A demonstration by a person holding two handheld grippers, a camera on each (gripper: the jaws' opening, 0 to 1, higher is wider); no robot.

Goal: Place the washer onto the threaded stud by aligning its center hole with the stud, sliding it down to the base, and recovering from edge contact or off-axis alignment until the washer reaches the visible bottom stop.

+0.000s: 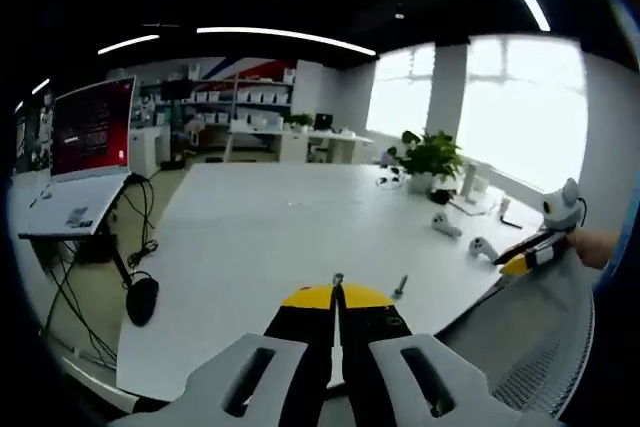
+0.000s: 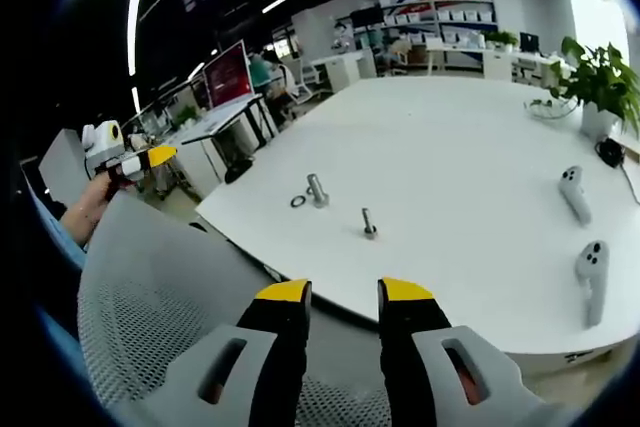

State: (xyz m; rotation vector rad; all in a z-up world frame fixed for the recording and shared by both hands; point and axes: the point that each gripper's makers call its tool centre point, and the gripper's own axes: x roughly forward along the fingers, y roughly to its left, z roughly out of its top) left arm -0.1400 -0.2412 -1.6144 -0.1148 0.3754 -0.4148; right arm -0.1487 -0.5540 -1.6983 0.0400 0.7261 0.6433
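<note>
We work at a large white table [image 2: 470,137], and both grippers are held back off its near edge, above a grey mesh chair back [image 2: 150,297]. On the tabletop, near that edge, stand two upright fasteners: a thicker threaded stud [image 2: 317,190] and, just beside it toward the middle of the edge, a smaller bolt [image 2: 369,224]. The washer [image 2: 298,201] lies flat on the tabletop beside the stud's base, not yet on it. Two white controllers [image 2: 583,237] sit well apart, toward the right edge.

The right gripper [image 2: 343,292] has its jaws spread and carries nothing. The left gripper [image 1: 337,295] has its jaws pressed together with nothing visible between them.

The step in hand is the pickup. We judge it best to bring the right gripper down over the washer, pinch it by its rim so the centre hole remains free, lift it level, and centre the hole over the stud before lowering. A tilted washer will likely catch on the threads.
</note>
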